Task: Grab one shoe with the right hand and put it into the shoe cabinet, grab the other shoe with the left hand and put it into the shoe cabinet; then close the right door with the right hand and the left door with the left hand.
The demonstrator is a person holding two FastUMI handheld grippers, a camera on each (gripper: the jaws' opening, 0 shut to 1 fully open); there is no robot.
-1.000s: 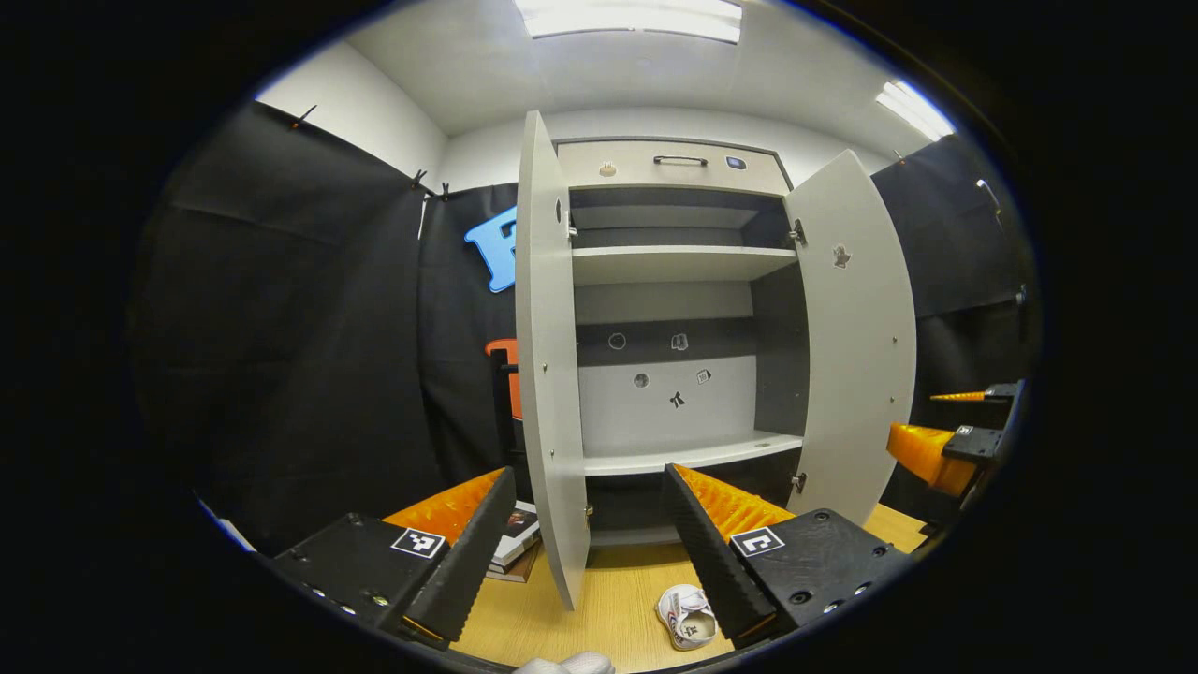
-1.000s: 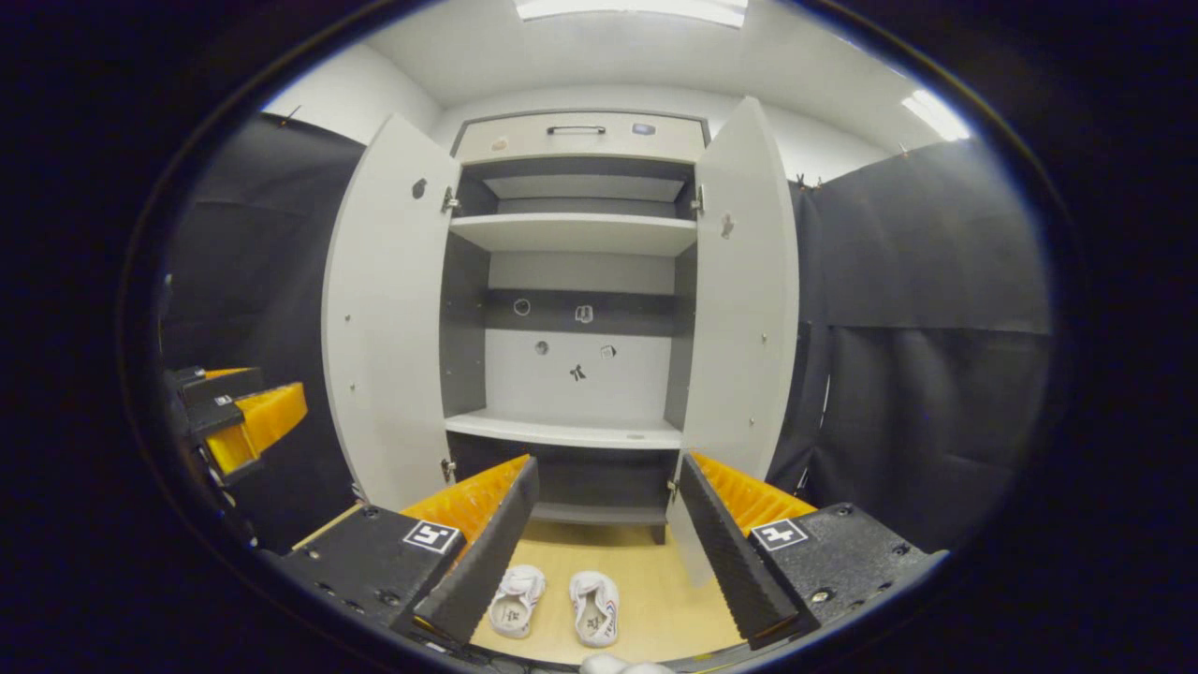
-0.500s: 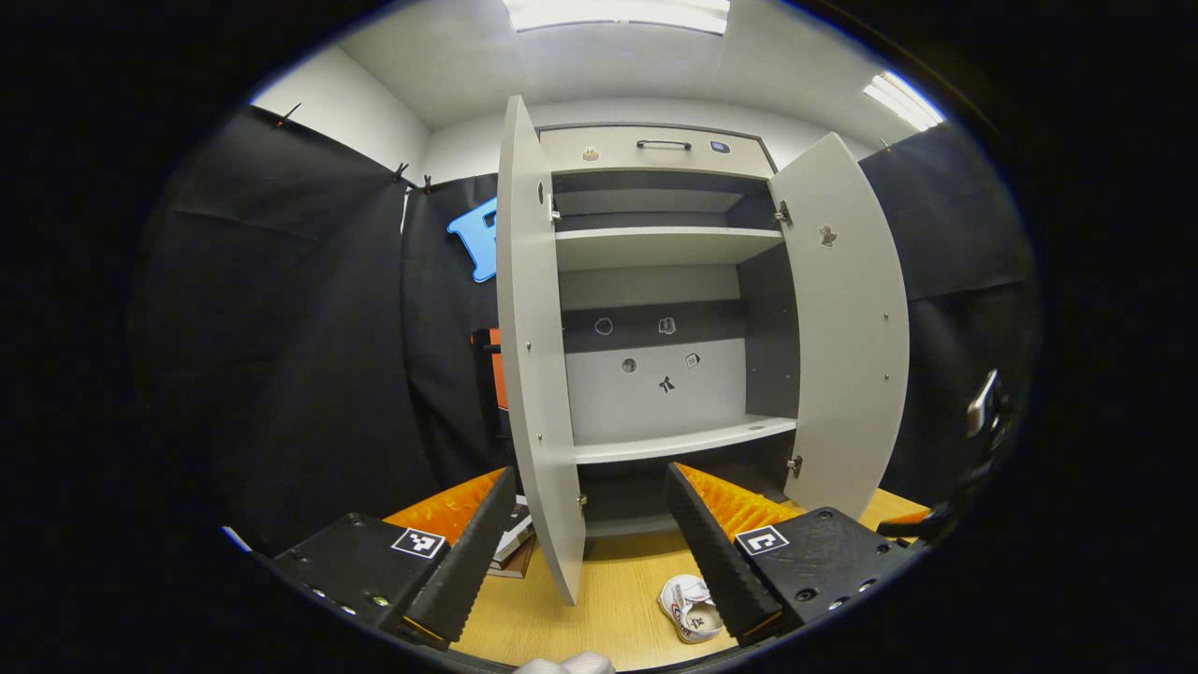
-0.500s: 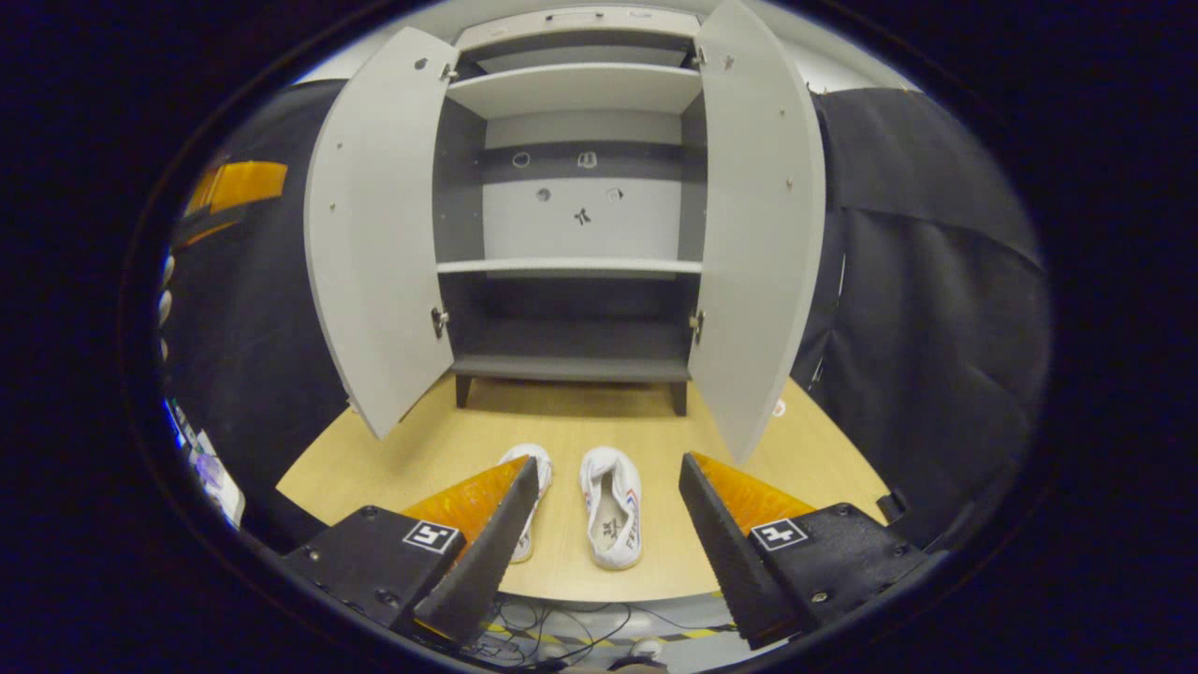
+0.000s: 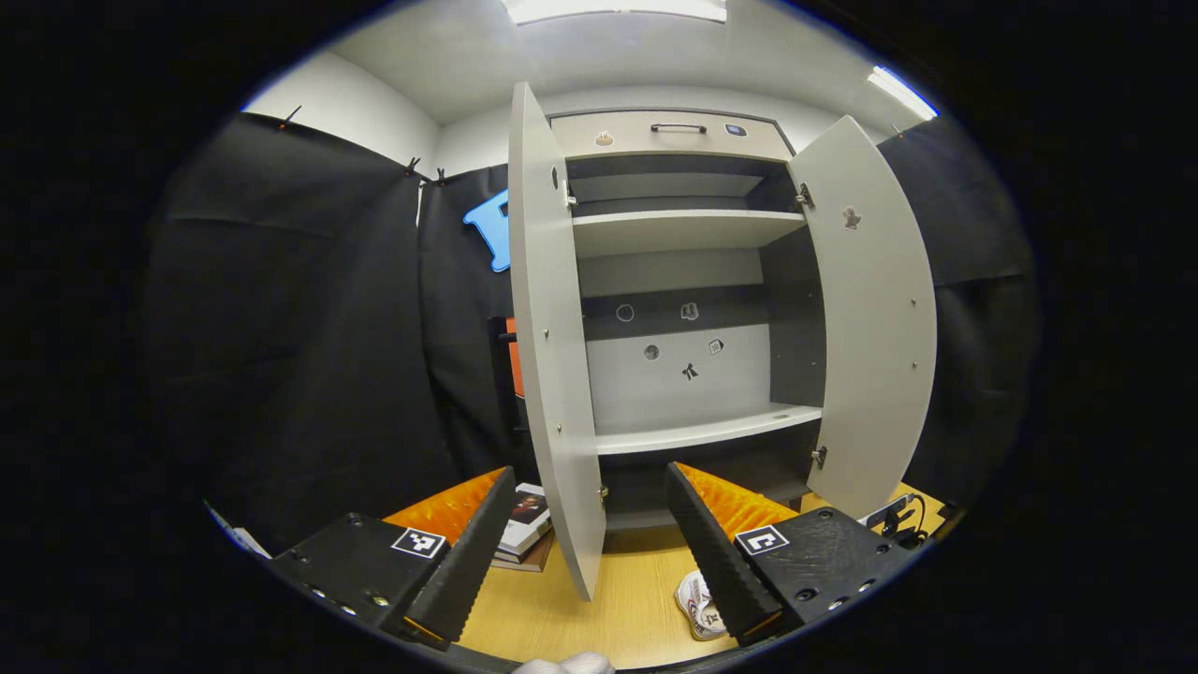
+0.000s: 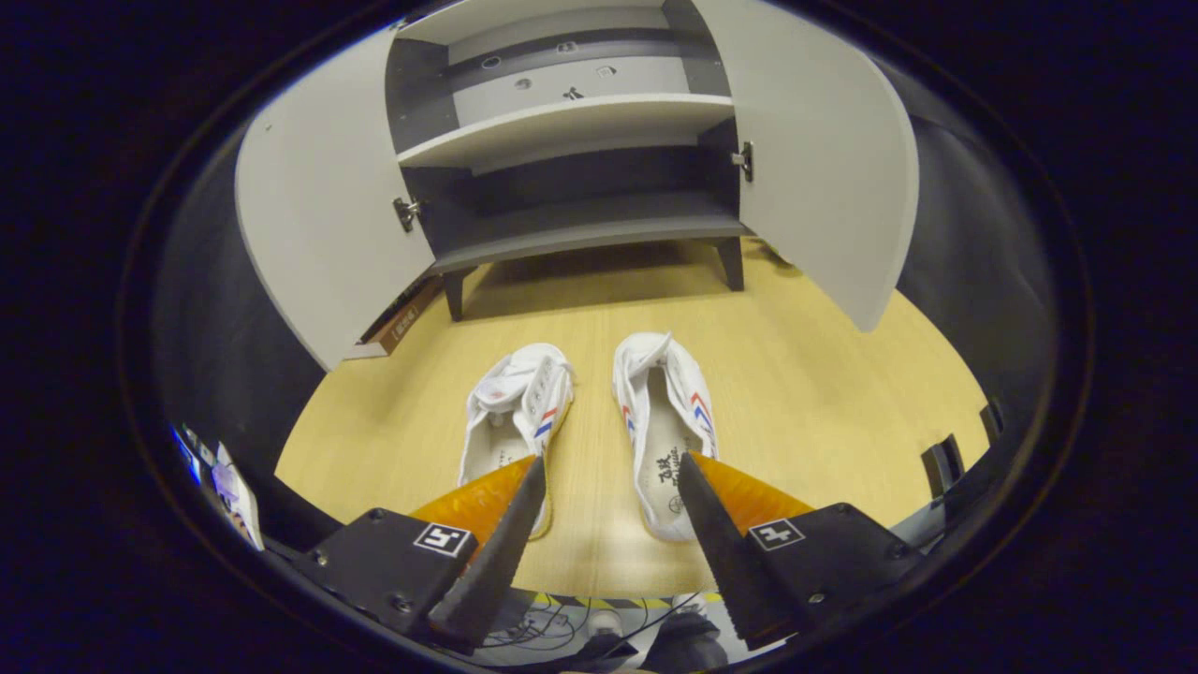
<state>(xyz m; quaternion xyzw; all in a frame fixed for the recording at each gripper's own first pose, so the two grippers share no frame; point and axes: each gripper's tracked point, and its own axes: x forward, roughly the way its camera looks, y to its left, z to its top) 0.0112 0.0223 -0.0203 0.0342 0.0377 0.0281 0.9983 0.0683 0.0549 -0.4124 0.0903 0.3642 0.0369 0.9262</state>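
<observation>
A small stack of books (image 5: 522, 534) is seen on the wooden table (image 5: 524, 618) at seven o'clock. Ceiling lights (image 5: 613, 9) are noted at twelve. Cables, possibly a power strip (image 5: 894, 520), at four o'clock.

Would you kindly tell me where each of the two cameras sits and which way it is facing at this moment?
Left gripper view: rides on the left gripper, held level, facing the open shoe cabinet head-on; its own two fingers spread at the bottom.
Right gripper view: rides on the right gripper, tilted down over the two shoes on the wooden floor; its own fingers are apart above them.
Shared: both show the cabinet with both doors open, the floor and a white shoe.
</observation>
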